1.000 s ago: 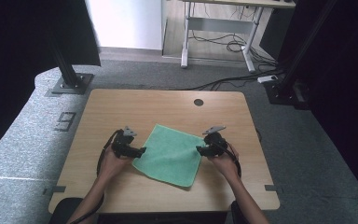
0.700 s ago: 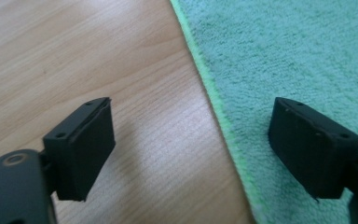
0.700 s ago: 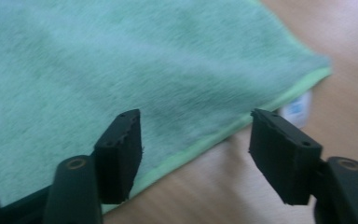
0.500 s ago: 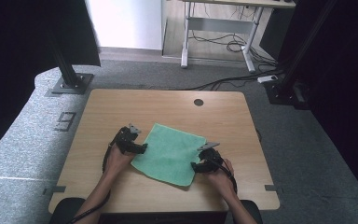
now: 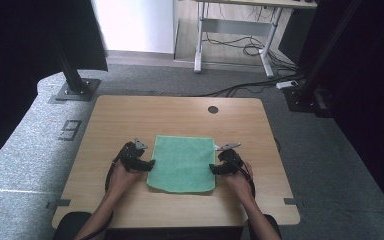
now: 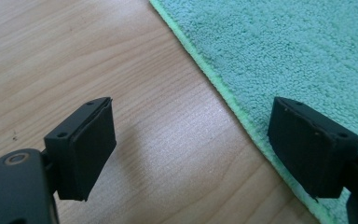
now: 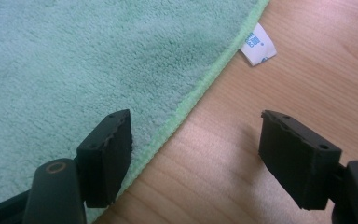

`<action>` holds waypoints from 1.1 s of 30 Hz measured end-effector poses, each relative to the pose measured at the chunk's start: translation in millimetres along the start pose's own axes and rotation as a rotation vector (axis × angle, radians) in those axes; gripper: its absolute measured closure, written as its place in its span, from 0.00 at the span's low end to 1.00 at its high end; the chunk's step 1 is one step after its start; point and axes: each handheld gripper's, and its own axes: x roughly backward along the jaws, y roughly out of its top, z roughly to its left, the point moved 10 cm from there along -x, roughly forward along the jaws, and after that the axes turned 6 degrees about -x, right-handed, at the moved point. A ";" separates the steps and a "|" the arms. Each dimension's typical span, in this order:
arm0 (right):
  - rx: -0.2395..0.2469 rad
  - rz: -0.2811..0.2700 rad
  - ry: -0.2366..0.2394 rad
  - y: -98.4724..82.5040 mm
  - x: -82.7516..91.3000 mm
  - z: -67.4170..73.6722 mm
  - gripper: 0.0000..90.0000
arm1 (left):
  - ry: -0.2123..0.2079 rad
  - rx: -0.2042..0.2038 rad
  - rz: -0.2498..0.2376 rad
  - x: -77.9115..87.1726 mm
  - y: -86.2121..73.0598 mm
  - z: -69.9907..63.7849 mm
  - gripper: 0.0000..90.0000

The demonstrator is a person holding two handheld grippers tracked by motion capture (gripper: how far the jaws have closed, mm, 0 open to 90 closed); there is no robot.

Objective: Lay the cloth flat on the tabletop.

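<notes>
Two grippers, one towel, and right now you're parked on either side of it. The green towel [image 5: 182,162] lies flat and spread out on the wooden table [image 5: 180,112], near your edge of it and roughly centred between your hands.

Your left gripper [image 5: 149,164] sits at the towel's left edge, down toward the near corner. In the left gripper view [image 6: 193,147] its jaws stand wide apart and straddle the hem: one pad is over bare wood, the other over the terry cloth, with the bright green stitched edge running between them. Nothing is pinched, the pads aren't pressing on anything.

Your right gripper [image 5: 213,169] mirrors that at the towel's right edge. In the right gripper view [image 7: 196,156] its jaws are spread too, and they've just been opening. Same deal here: one pad over the cloth, the other over the table, hem running diagonally through the gap, cloth not clamped. You can see the little white care label [image 7: 258,45] sticking out from the hem onto the wood a bit farther along.

Farther up the table there's a dark round grommet hole [image 5: 213,109], well clear of the towel. Both your hands hold the grippers low at the tabletop.
</notes>
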 end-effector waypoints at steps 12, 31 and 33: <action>-0.010 -0.015 0.023 -8.4 4.7 2.1 0.27 | -0.064 0.027 0.006 7.6 -11.1 -15.2 0.15; -0.033 -0.033 0.027 16.3 -15.6 -11.4 0.27 | -0.051 0.067 -0.007 -7.9 0.4 8.1 0.15; -0.030 -0.035 0.029 16.2 -15.5 -11.5 0.27 | -0.052 0.066 -0.009 -7.9 0.5 8.0 0.15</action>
